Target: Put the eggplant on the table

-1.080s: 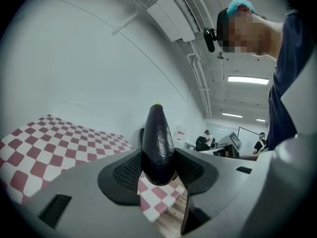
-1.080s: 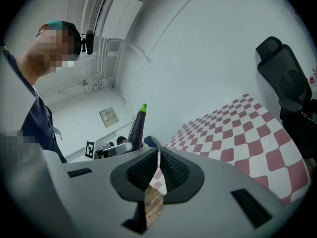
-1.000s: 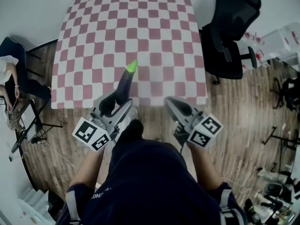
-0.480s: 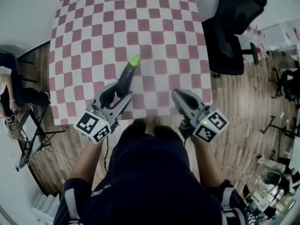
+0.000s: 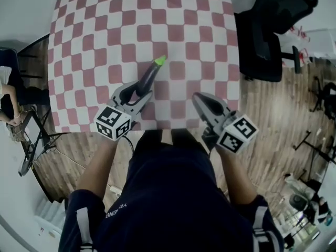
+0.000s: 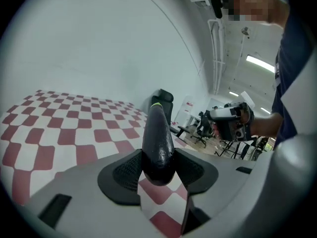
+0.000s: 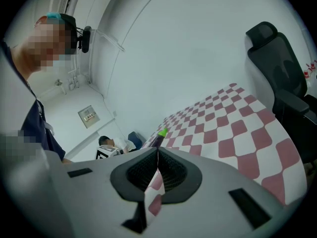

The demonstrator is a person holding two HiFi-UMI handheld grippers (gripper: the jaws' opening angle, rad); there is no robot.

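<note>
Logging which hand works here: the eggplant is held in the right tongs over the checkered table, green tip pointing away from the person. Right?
No. The eggplant is clamped in the left tongs, not the right, as the left gripper view shows; the right tongs are shut on nothing. It is over the checkered table, green tip pointing away from the person.

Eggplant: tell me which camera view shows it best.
The left gripper view: the eggplant fills the centre, clamped in the left gripper. The head view shows most of its length, but small, above the checkered table. The right gripper view catches only its green tip.
</note>
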